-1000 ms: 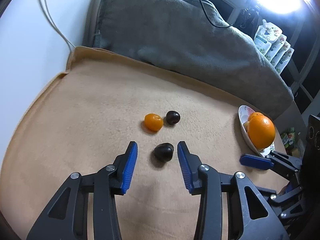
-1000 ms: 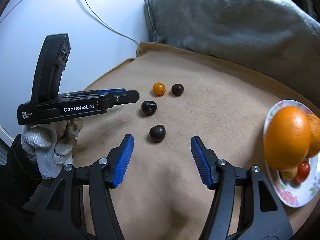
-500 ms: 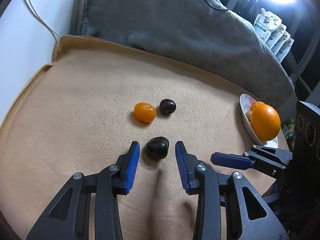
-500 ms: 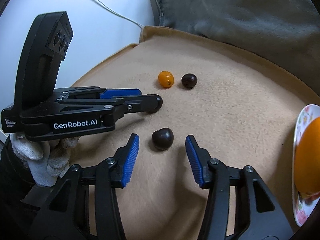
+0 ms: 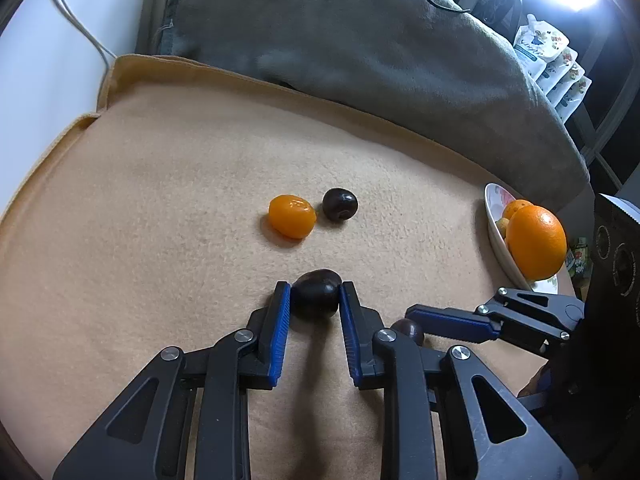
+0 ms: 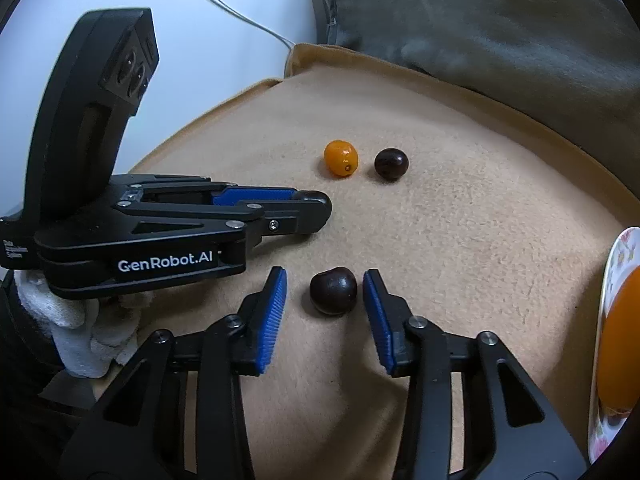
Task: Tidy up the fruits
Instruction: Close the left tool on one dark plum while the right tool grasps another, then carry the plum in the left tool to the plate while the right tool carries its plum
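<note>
My left gripper point(image 5: 315, 288) is shut on a dark round fruit point(image 5: 316, 300) that rests on the tan blanket point(image 5: 160, 200); both blue pads press its sides. In the right wrist view, my right gripper point(image 6: 325, 276) straddles a second dark fruit point(image 6: 333, 291). Its jaws are closing, with a gap still showing at the left pad. Further back lie a small orange fruit point(image 5: 291, 216) and a third dark fruit point(image 5: 340, 204), side by side. A flowered plate point(image 5: 496, 236) at the right holds a big orange point(image 5: 536, 242) and smaller fruits.
A grey blanket point(image 5: 360, 40) is heaped behind the tan one. A white cable point(image 6: 240, 12) runs along the white wall at the left. A white-gloved hand point(image 6: 76, 320) holds the left gripper body point(image 6: 140, 240). Packets point(image 5: 548, 60) stand on shelves at the far right.
The left jaws closed onto the dark fruit between them. The right gripper moved forward and down over the second dark fruit, and its jaws narrowed around it.
</note>
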The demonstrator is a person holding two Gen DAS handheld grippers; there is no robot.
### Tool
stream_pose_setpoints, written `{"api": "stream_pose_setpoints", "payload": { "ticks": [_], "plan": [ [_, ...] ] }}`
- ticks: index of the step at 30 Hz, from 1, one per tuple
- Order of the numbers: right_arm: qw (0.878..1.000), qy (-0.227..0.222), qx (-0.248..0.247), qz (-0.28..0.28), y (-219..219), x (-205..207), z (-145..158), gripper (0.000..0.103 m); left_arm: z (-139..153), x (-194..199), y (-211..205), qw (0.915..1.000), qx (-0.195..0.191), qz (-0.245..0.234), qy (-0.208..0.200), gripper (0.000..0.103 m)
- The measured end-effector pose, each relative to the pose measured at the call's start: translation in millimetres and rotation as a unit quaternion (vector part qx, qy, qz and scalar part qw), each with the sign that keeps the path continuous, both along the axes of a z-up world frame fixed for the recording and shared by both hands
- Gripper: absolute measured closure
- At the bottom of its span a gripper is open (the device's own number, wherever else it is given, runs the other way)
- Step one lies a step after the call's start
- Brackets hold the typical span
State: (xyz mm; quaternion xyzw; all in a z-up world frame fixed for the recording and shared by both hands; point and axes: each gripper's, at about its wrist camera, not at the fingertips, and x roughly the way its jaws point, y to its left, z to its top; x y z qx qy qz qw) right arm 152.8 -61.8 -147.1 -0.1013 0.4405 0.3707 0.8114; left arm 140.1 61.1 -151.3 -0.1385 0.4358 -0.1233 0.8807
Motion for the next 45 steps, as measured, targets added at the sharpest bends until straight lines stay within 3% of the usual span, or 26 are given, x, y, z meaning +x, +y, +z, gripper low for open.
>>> {"api": "stream_pose_setpoints", "payload": {
  "ticks": [7, 25, 45],
  "plan": [
    [1.000, 0.006, -0.001, -0.009, -1, 5, -3, 0.078, 0, 0, 1, 1.0000, 0.000, 0.000, 0.000, 0.080],
    [0.999, 0.000, 0.026, -0.027, -25, -1, 13, 0.079, 10, -8, -1, 0.9999, 0.000, 0.007, -0.009, 0.081],
    [0.993, -0.044, 0.065, -0.086, -112, -34, 63, 0.079, 46, -22, -42, 0.9984, -0.001, -0.022, -0.053, 0.081]
  ]
}}
